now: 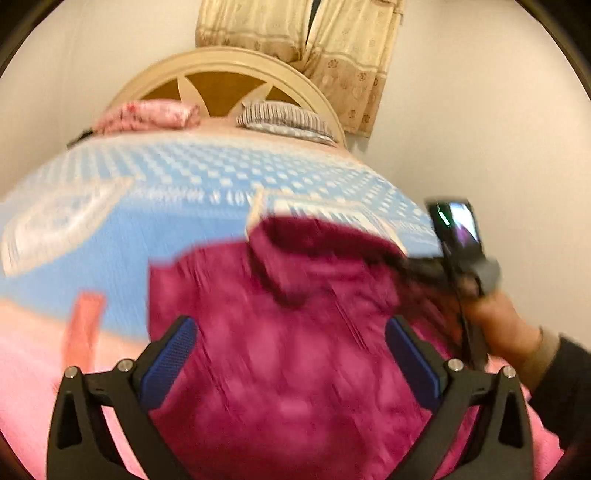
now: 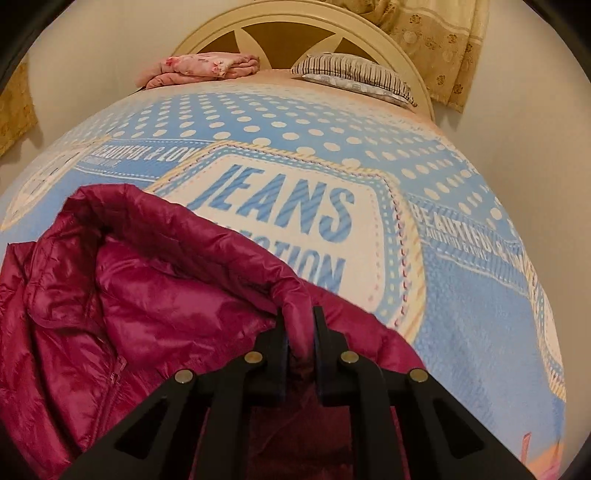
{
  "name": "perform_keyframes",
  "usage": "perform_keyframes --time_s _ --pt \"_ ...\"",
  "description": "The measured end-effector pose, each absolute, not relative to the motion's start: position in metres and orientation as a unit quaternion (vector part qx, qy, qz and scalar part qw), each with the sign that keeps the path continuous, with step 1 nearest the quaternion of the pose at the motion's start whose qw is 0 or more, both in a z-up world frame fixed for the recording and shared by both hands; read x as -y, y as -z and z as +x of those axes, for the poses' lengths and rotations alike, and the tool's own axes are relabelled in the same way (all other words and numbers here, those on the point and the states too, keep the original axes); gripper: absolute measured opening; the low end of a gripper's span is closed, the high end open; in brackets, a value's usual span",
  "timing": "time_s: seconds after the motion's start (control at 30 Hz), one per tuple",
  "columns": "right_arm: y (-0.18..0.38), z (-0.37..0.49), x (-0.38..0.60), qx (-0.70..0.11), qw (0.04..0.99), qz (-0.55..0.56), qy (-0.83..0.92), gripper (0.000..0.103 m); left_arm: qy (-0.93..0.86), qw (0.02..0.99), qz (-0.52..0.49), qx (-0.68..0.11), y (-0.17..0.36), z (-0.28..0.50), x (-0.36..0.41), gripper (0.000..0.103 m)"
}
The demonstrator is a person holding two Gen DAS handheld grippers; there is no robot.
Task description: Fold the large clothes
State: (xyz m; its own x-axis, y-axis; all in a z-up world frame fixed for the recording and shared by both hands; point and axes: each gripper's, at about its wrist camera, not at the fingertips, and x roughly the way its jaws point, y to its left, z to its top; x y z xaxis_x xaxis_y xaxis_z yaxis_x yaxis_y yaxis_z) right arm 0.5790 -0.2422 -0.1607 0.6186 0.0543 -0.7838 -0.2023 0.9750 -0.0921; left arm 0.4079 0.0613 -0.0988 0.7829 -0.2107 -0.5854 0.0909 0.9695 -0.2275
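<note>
A magenta puffer jacket [image 2: 147,295] lies on the blue bedspread [image 2: 461,295], zipper up. My right gripper [image 2: 298,317] is shut on a fold of the jacket at its right edge near the collar. In the blurred left wrist view the jacket [image 1: 288,350] fills the lower middle. My left gripper [image 1: 291,354] is open, its blue-padded fingers [image 1: 173,358] spread just above the jacket with nothing between them. The right gripper [image 1: 421,264] with the hand holding it shows at the right of the left wrist view, at the jacket's edge.
The bed has a round cream headboard [image 2: 295,14]. A folded pink cloth [image 2: 207,66] and a striped pillow [image 2: 354,74] lie at its head. A beige curtain [image 2: 436,37] hangs at the back right. Pink bedding [image 1: 33,376] lies at the near edge.
</note>
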Motion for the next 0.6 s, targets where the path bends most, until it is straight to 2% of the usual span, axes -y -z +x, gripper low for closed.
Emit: perform_keyframes --time_s 0.07,0.23,0.43,0.6 --pt "0.164 0.575 0.246 -0.422 0.9 -0.079 -0.072 0.01 0.054 0.949 -0.068 -0.303 0.087 0.44 -0.065 0.103" --pt "0.178 0.564 0.25 -0.41 0.906 -0.076 -0.072 0.01 -0.005 0.938 -0.013 -0.346 0.106 0.52 -0.068 0.103" --pt "0.189 0.562 0.26 -0.406 0.909 -0.049 -0.08 0.01 -0.007 0.948 -0.007 -0.32 0.101 0.552 -0.061 0.103" --pt "0.194 0.561 0.257 -0.406 0.909 -0.055 -0.078 0.01 -0.047 0.932 0.058 -0.355 0.115 0.595 -0.042 0.103"
